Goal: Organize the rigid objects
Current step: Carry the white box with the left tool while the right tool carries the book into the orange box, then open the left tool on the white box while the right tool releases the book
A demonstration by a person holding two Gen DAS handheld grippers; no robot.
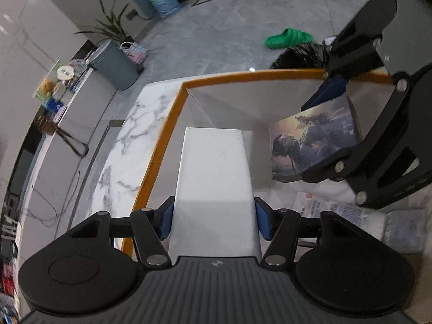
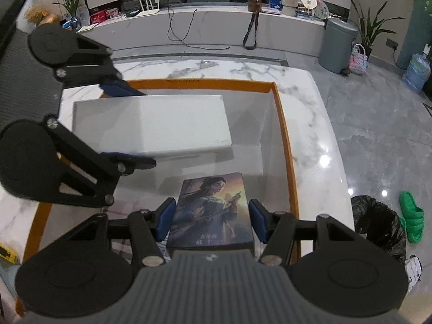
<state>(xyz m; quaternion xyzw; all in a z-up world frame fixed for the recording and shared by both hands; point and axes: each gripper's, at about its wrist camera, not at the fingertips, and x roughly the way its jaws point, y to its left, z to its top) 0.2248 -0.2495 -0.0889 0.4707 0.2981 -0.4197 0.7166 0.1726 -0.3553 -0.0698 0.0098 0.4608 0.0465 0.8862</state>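
So on my left gripper (image 1: 213,220) I've got the white box (image 1: 213,178) pinched between the blue pads (image 1: 165,221), jaws clamped on both of its long sides, and it's sitting over the bin (image 1: 172,113), the big one with the orange rim and pale inner walls. From the right wrist cam the same white box (image 2: 151,124) shows up on the far left side of the bin (image 2: 286,140), with the left gripper (image 2: 129,124) coming in from the left edge. My right gripper (image 2: 210,222) is closed on the book (image 2: 213,210), the one with the painted figure on the cover, pads pressed against both edges. In the left cam the book (image 1: 313,140) is tilted, over the right part of the bin, with the right gripper (image 1: 329,124) reaching in from the upper right. Box and book are near each other but not touching. Some pale printed packets (image 1: 337,210) lie on the bin floor under the book. The bin sits on a marble table (image 2: 310,102), and a green slipper (image 2: 411,220) lies on the floor beside a black bag (image 2: 378,224).
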